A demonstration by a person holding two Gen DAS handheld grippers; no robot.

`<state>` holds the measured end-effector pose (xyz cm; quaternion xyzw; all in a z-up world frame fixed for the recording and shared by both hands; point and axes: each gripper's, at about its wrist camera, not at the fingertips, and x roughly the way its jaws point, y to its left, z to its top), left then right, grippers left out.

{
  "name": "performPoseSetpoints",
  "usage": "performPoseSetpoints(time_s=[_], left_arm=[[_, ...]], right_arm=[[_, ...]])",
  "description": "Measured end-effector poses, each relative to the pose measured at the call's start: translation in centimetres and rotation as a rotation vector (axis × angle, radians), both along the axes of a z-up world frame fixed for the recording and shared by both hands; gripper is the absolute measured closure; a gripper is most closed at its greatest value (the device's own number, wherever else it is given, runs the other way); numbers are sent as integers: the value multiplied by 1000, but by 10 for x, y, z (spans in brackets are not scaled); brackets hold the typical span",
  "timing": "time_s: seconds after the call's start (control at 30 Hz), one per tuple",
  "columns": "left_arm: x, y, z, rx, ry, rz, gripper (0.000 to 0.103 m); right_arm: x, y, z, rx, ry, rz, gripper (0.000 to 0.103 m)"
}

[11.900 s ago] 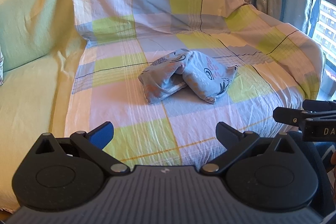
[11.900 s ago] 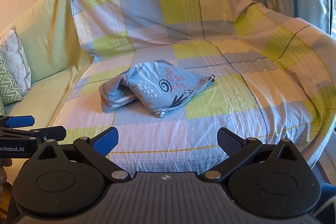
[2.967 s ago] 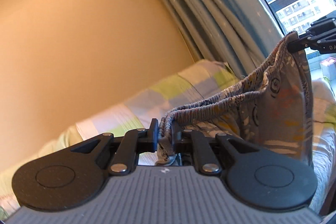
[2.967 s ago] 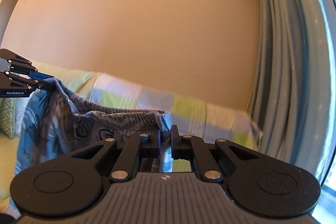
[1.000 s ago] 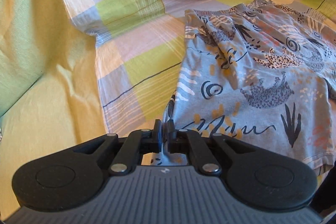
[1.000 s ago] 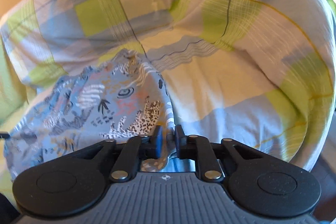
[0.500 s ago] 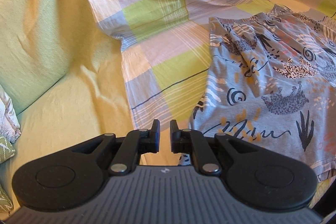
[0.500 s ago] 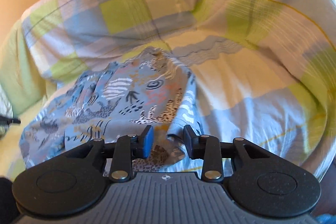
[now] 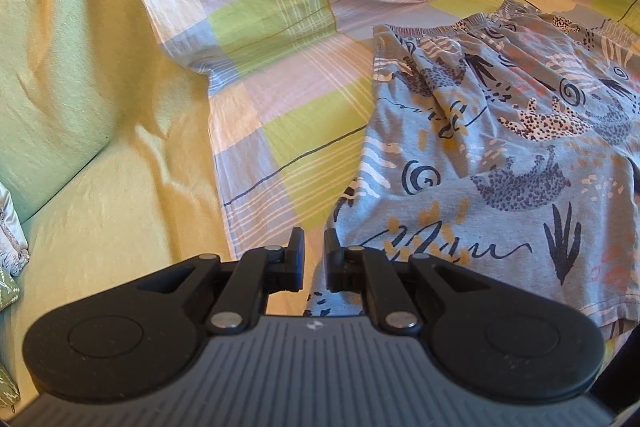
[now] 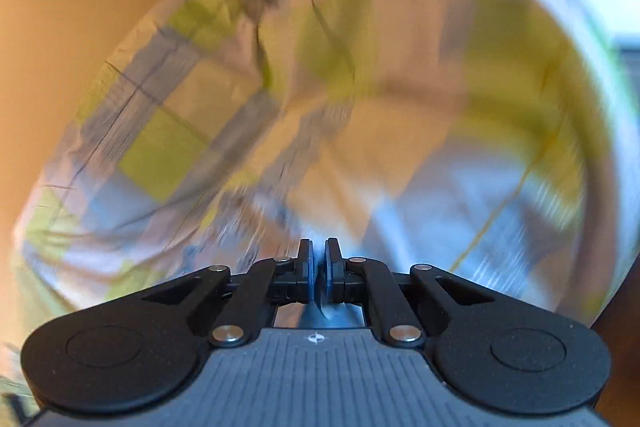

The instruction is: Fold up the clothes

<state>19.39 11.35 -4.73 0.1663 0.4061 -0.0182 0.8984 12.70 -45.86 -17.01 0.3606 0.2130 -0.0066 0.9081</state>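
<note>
The blue-grey patterned shorts (image 9: 500, 155) lie spread flat on the checked sheet (image 9: 280, 27), waistband at the far end. My left gripper (image 9: 313, 247) hovers just off the shorts' near left corner, slightly open, with nothing between its fingers. The right wrist view is heavily motion-blurred. There my right gripper (image 10: 319, 255) has its jaws almost together on a thin sliver of blue-grey fabric (image 10: 322, 303), which looks like the shorts' edge. The rest of the shorts is not visible in that view.
A light green sofa cover (image 9: 80, 187) fills the left side, with a patterned cushion (image 9: 10, 239) at the left edge. The checked sheet (image 10: 400, 155) drapes over the sofa back and arm. A tan wall (image 10: 60, 27) stands behind.
The right gripper, open half a second ago, has closed on the shorts' edge and is swinging fast. The left gripper let go of the shorts a second ago and has drawn slightly left.
</note>
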Motion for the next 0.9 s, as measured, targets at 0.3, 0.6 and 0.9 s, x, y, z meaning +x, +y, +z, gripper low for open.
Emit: performPoseSetpoints(time_s=[0.3,0.6,0.9], left_arm=[[-1,-6,-6,-6,14,-16,94],[-5,-11,-6,-2,18,-28,91],[-3,-16,-10,2,29,-38,89]], right_arm=[[-9,21,-22,-156,87,154,64],[8,42,-34,-287,94,216,61],[-5,39,-28,-448,101,161,61]])
